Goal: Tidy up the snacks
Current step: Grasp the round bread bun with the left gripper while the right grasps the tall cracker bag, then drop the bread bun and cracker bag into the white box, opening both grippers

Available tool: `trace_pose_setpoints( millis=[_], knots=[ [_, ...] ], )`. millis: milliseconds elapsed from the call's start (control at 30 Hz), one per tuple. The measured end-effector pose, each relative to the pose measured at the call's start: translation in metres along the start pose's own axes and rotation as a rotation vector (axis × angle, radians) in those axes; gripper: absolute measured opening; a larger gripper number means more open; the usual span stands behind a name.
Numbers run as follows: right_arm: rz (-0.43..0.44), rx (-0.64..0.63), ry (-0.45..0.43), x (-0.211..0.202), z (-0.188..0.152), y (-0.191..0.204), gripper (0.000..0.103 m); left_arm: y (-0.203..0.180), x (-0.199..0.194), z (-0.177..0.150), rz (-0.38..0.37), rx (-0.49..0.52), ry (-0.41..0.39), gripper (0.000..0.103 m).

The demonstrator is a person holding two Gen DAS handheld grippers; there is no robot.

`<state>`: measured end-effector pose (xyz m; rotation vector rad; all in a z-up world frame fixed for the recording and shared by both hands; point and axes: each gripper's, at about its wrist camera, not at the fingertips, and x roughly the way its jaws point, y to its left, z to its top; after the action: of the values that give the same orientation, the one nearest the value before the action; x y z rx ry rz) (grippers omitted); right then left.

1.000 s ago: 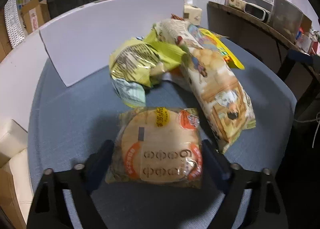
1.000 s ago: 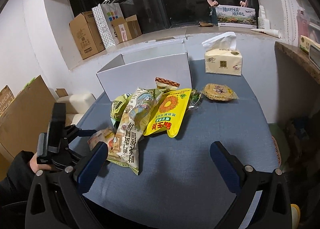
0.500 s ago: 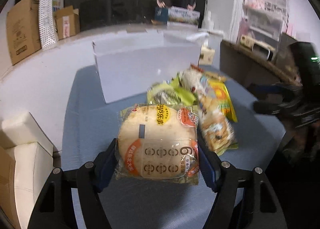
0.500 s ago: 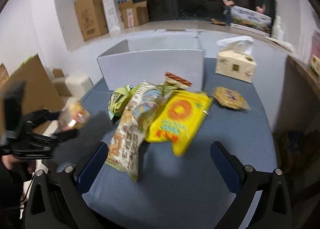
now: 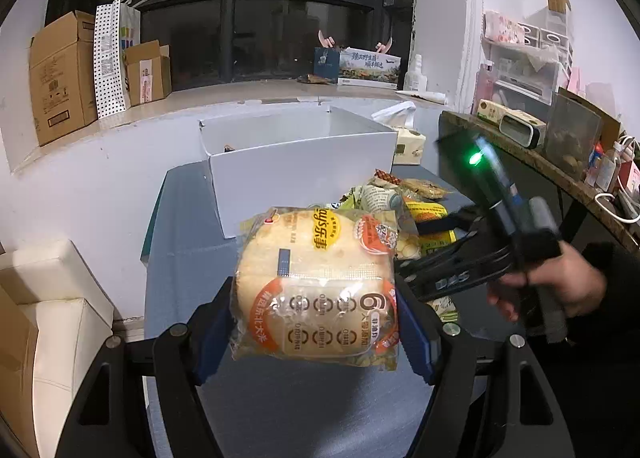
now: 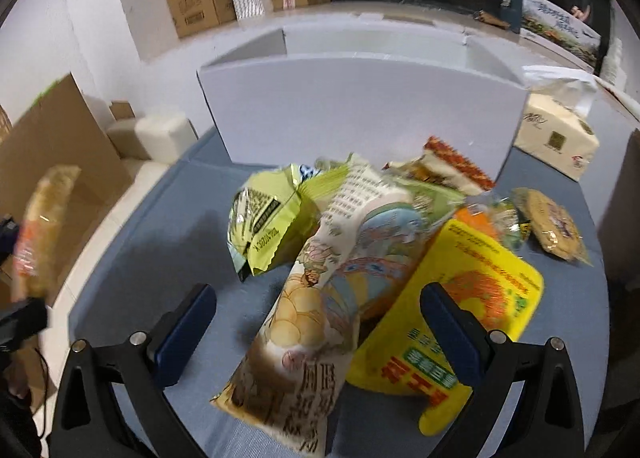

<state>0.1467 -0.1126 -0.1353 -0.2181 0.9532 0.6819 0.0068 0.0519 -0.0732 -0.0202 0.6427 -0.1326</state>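
Rice-cracker pack point(image 5: 316, 290) clamped in the left gripper point(image 5: 316, 322), lifted clear of the table point(image 5: 192, 258), near side of the white box point(image 5: 296, 166).

The pads pinch only the pack's soft side edges, so it could sag or slip out on the way to the box, or catch on the box's near wall. Its long axis runs near to far, the yellow-logo end pointing at the box. The right gripper point(image 6: 316, 334) hangs open over the snack pile point(image 6: 360, 242), jaws astride the long puff bag point(image 6: 304, 322); closing there might snag the yellow bag point(image 6: 452, 318) too.

Left tool point(image 5: 316, 322) clamped around a load, right tool point(image 6: 320, 334) spread wide.
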Motion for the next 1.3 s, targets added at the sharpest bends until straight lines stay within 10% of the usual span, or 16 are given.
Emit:
trace_pose_setpoints(
  millis=[67, 133, 833, 1300],
  knots=[
    [0.030, 0.008, 0.055, 0.013, -0.002, -0.002, 0.049, -0.004, -0.003, 0.000, -0.002, 0.012, -0.005, 0.077],
    [0.035, -0.001, 0.038, 0.011, -0.004, -0.003, 0.041, -0.007, -0.006, 0.000, -0.004, 0.024, -0.010, 0.077],
    [0.094, 0.177, -0.283, -0.129, -0.041, -0.061, 0.040, -0.021, -0.007, 0.040, -0.022, -0.007, -0.139, 0.077],
    [0.155, 0.195, -0.305, -0.095, 0.098, -0.090, 0.040, 0.026, 0.082, 0.181, 0.027, -0.067, -0.182, 0.077]
  ],
)
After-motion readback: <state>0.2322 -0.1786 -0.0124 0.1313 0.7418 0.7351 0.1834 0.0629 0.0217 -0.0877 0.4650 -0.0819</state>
